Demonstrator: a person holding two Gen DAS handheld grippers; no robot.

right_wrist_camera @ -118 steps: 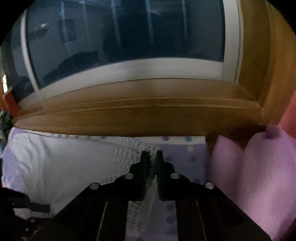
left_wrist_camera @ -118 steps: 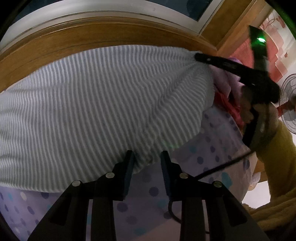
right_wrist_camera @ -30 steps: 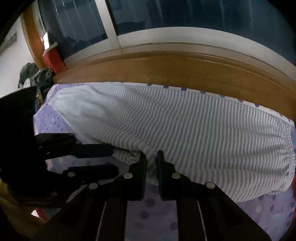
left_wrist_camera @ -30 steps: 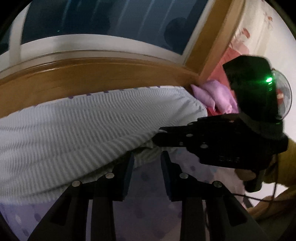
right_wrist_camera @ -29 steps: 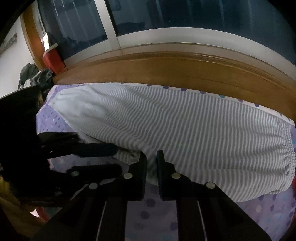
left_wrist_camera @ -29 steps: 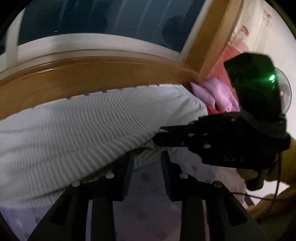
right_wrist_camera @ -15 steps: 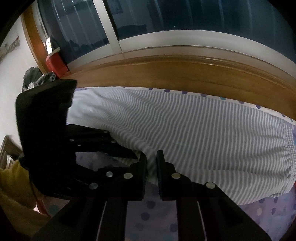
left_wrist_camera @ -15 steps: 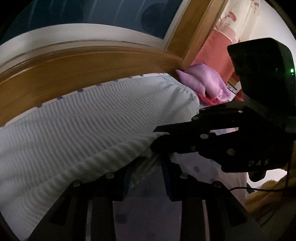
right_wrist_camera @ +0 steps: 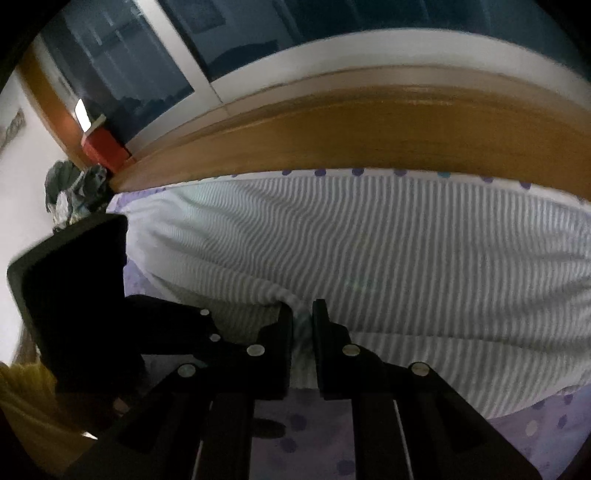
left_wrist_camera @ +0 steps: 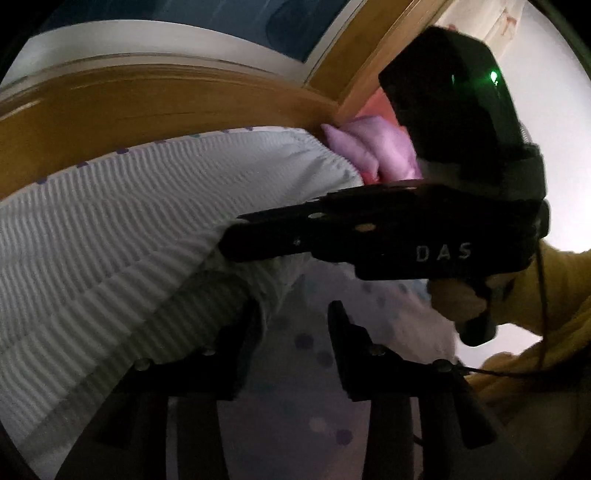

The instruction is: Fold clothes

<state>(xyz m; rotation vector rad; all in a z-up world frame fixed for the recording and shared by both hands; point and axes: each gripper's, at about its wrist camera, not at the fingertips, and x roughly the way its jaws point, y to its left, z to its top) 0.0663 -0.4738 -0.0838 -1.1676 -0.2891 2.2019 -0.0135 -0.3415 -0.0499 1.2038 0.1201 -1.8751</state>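
In the right wrist view, the right gripper (right_wrist_camera: pixel 302 325) sits at the lower centre of the frame, its jaws narrow and pinched on the near hem of the striped garment (right_wrist_camera: pixel 369 251), a fold of cloth caught between the pads. The garment spreads from there across the middle of the frame, lying on a bed sheet (right_wrist_camera: pixel 535 424) with purple dots that shows at the lower right. Behind it a wooden ledge (right_wrist_camera: pixel 369 129) runs across the upper half, with a dark window (right_wrist_camera: pixel 332 26) above. At the lower left the left gripper (right_wrist_camera: pixel 177 325) reaches in, its fingers close beside the right one at the same hem.

In the left wrist view, the left gripper (left_wrist_camera: pixel 295 321) stands at the lower centre, its jaws opening; the garment's (left_wrist_camera: pixel 129 229) edge drapes over the left finger (left_wrist_camera: pixel 240 332), while bare sheet (left_wrist_camera: pixel 314 387) lies between the two. The right gripper (left_wrist_camera: pixel 240 243) crosses the centre right of the frame, tips on the cloth, held by a hand (left_wrist_camera: pixel 458 299) in a yellow sleeve (left_wrist_camera: pixel 546 314). A pink cloth (left_wrist_camera: pixel 369 147) lies at the upper centre beyond the garment.
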